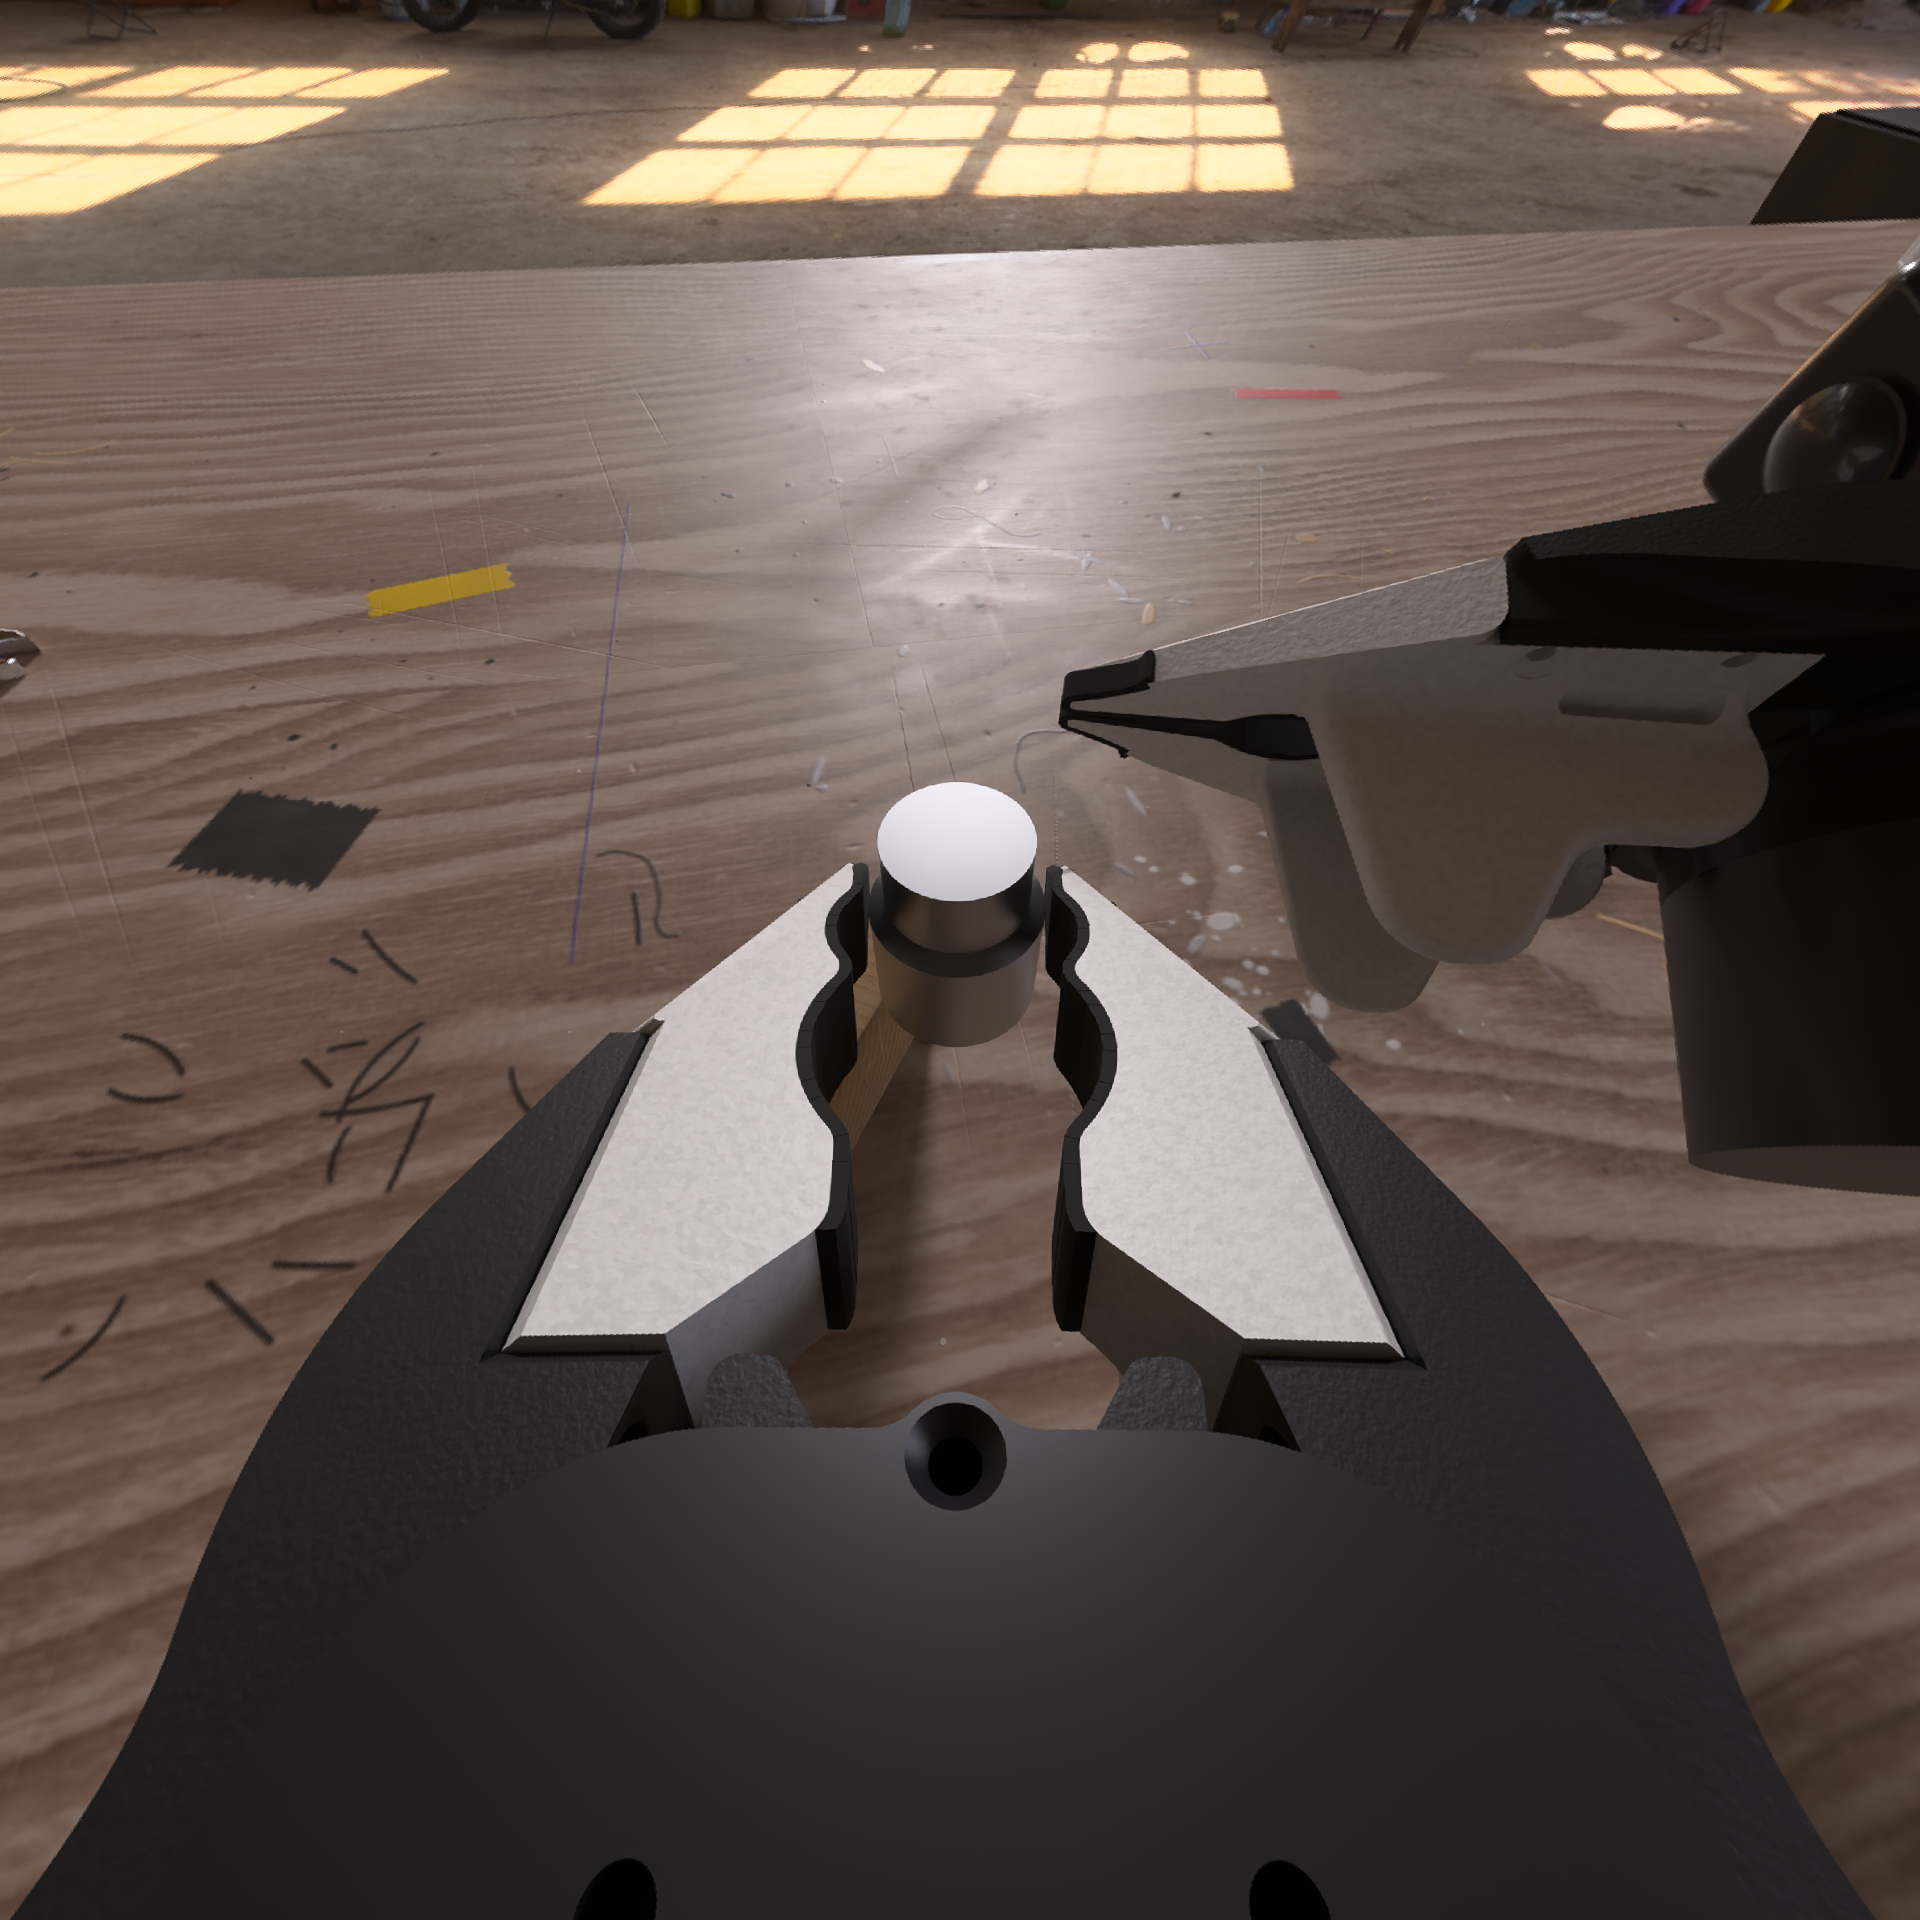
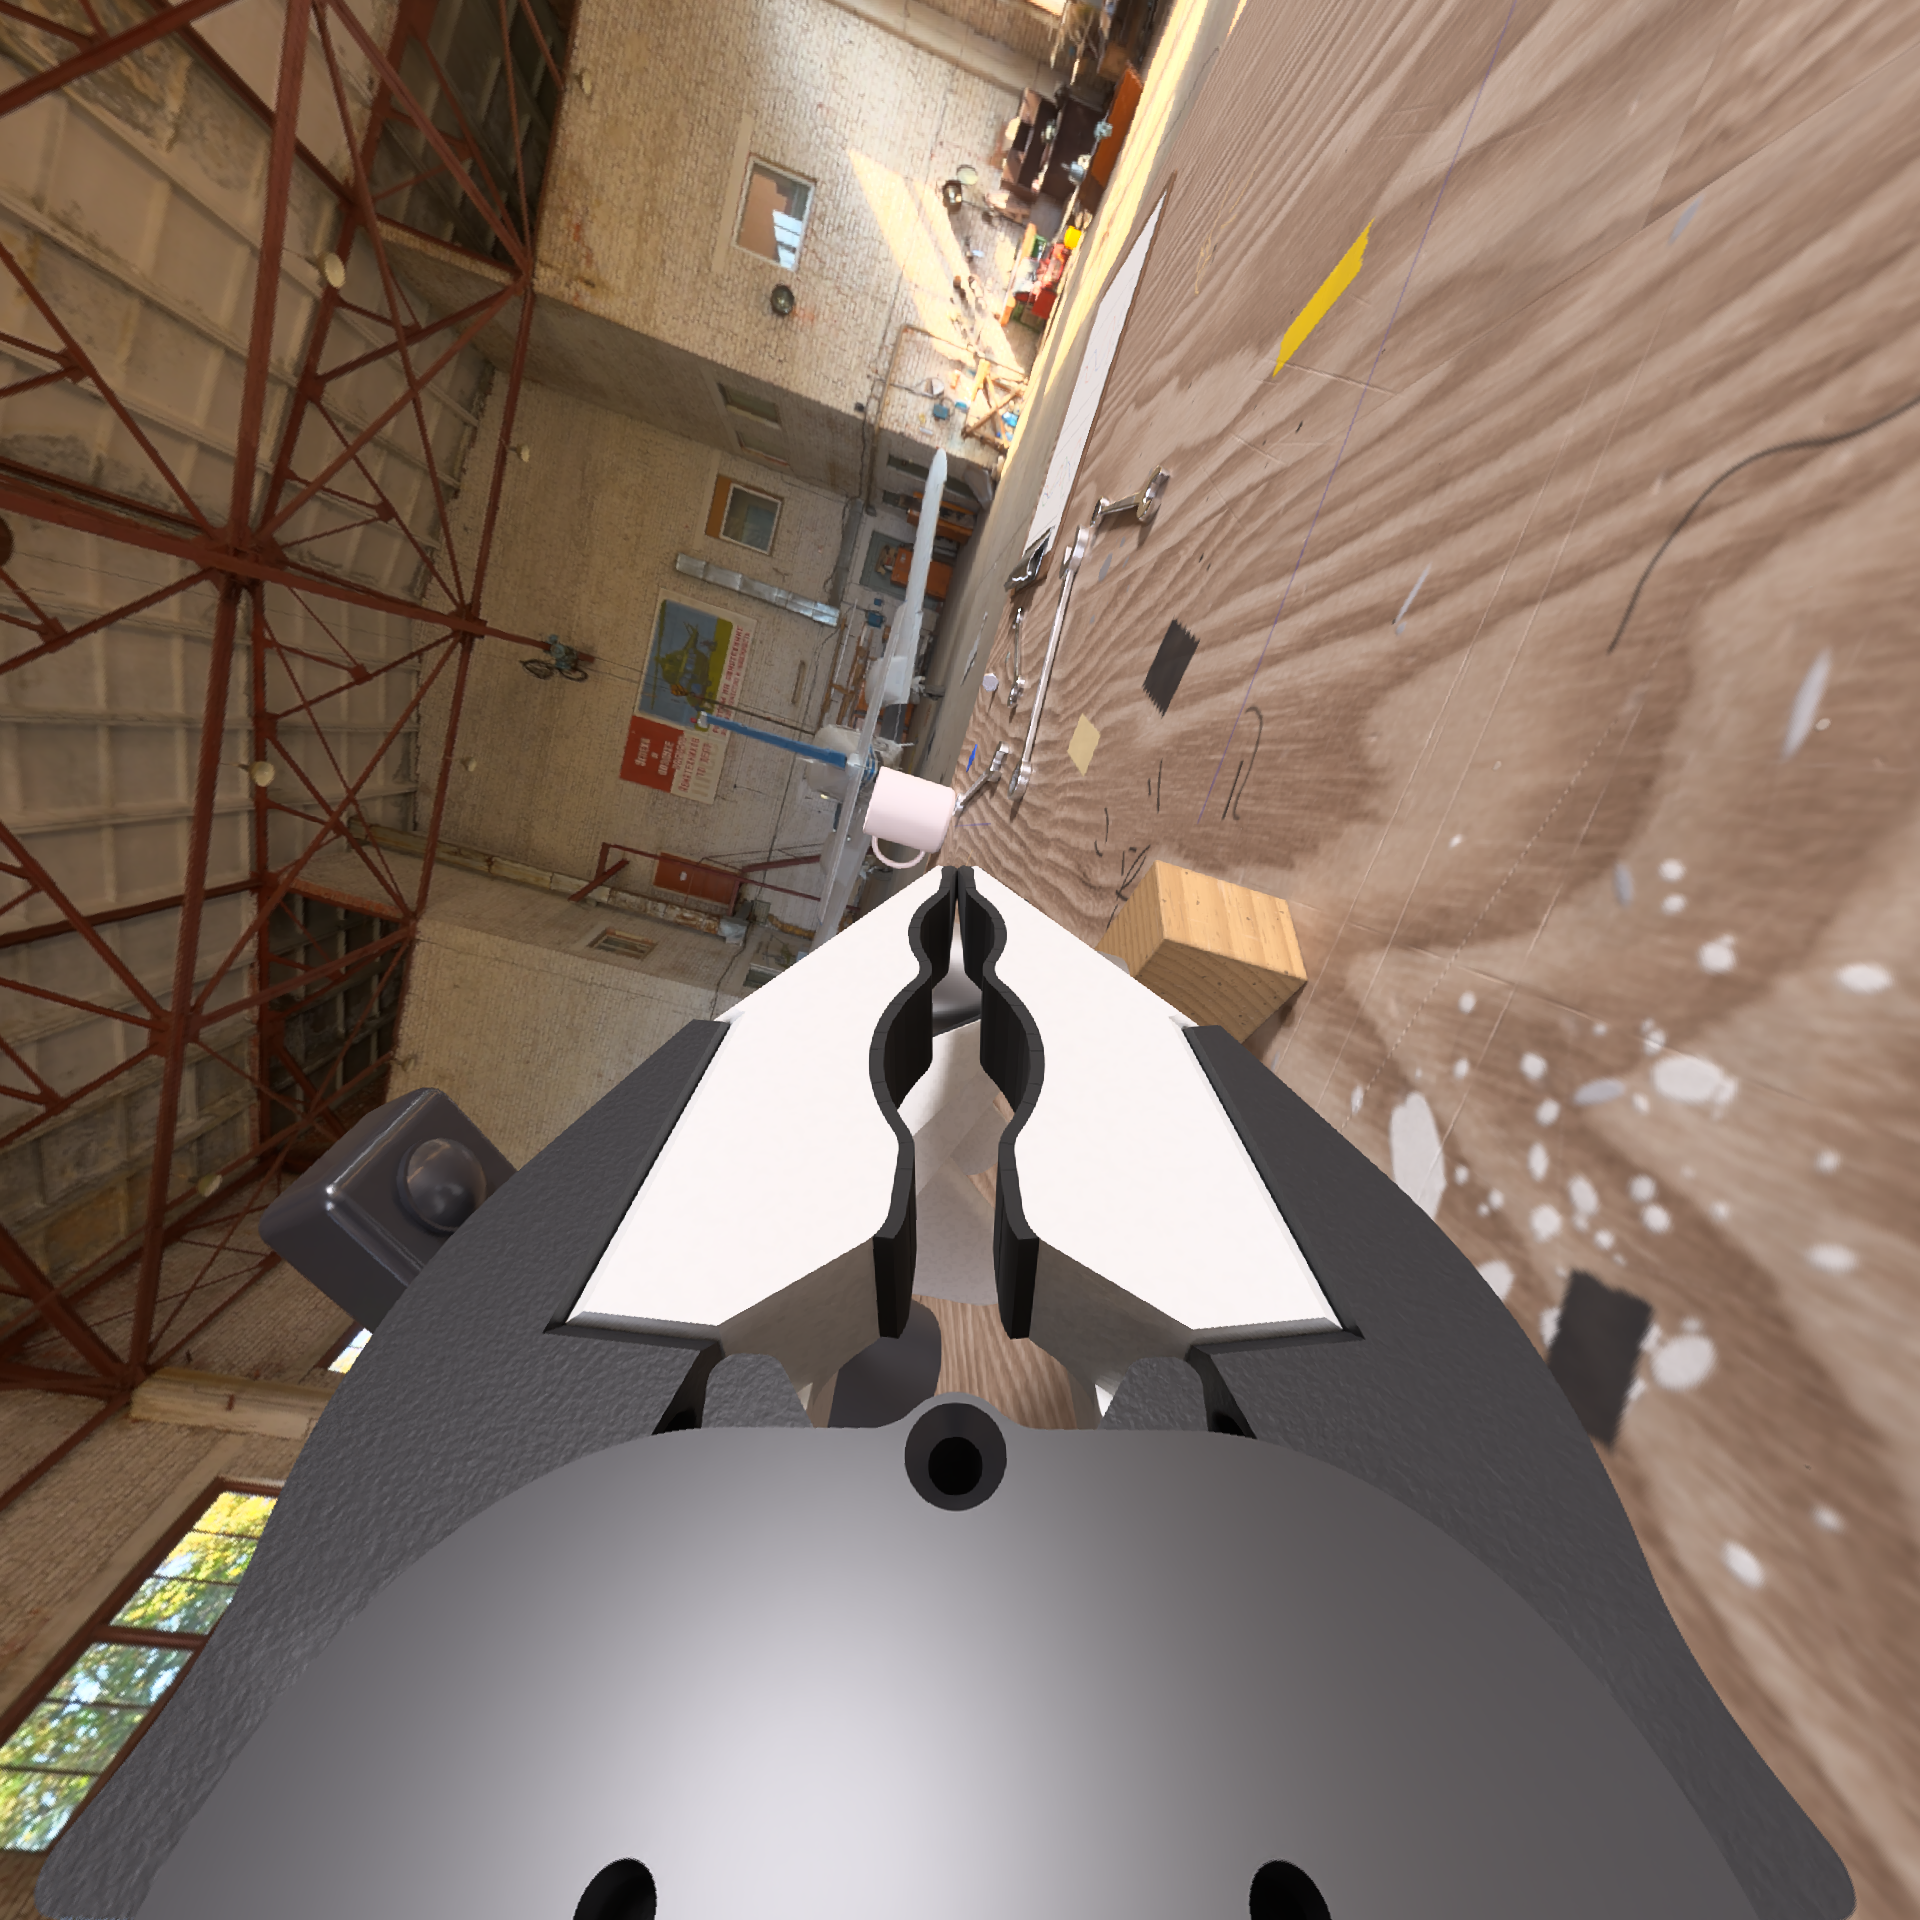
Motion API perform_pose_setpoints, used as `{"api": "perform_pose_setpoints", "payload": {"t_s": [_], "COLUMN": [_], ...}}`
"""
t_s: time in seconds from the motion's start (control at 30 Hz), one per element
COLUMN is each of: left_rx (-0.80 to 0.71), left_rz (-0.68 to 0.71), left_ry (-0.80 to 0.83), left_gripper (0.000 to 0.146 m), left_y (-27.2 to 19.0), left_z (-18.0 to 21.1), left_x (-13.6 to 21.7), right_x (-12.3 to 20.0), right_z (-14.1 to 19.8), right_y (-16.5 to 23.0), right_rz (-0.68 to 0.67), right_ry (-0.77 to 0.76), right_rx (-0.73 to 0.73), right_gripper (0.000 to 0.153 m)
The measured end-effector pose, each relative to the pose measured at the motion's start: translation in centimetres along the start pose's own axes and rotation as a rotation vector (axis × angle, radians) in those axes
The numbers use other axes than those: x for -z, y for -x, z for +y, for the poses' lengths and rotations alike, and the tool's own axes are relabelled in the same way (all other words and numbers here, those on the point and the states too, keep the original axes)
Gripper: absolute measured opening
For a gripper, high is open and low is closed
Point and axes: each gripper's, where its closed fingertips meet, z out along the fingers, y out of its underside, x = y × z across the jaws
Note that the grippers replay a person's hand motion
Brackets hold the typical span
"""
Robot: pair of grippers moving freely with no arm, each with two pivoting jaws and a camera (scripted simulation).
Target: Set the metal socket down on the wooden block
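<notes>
In the left wrist view my left gripper (image 1: 956, 885) is shut on the metal socket (image 1: 956, 935), a stepped grey cylinder with a bright flat top, held upright between the fingertips. A sliver of the light wooden block (image 1: 871, 1070) shows just below the socket, between the fingers; I cannot tell whether they touch. My right gripper (image 1: 1072, 712) hovers to the right of the socket with its jaws closed and empty. In the right wrist view the right gripper (image 2: 954, 878) is shut and the wooden block (image 2: 1216, 935) lies on the table just beyond its fingers.
The wooden table (image 1: 520, 468) carries yellow tape (image 1: 438, 589), a black patch (image 1: 272, 837) and a red strip (image 1: 1286, 394). Farther off in the right wrist view are a pink mug (image 2: 906, 812) and several wrenches (image 2: 1049, 644). The table's far edge (image 1: 935, 260) meets the hall floor.
</notes>
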Motion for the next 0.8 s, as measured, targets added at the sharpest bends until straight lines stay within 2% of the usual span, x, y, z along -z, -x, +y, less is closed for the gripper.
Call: {"api": "perform_pose_setpoints", "payload": {"t_s": [0.5, 0.7, 0.8], "left_rx": [0.042, 0.047, 0.042], "left_rz": [0.005, 0.007, 0.01], "left_ry": [-0.012, -0.017, -0.019], "left_gripper": [0.034, 0.034, 0.034], "left_y": [-0.1, -0.2, -0.2], "left_z": [-0.5, -0.5, -0.4], "left_x": [-0.3, -0.3, -0.3], "right_x": [0.2, 0.1, 0.4], "right_z": [-0.7, -0.7, -1.2], "right_y": [-0.4, -0.3, 0.8], "right_rz": [0.135, 0.139, 0.066], "right_ry": [-0.051, -0.045, -0.075], "right_rx": [-0.002, -0.036, -0.069], "right_gripper": [0.0, 0.0, 0.002]}}
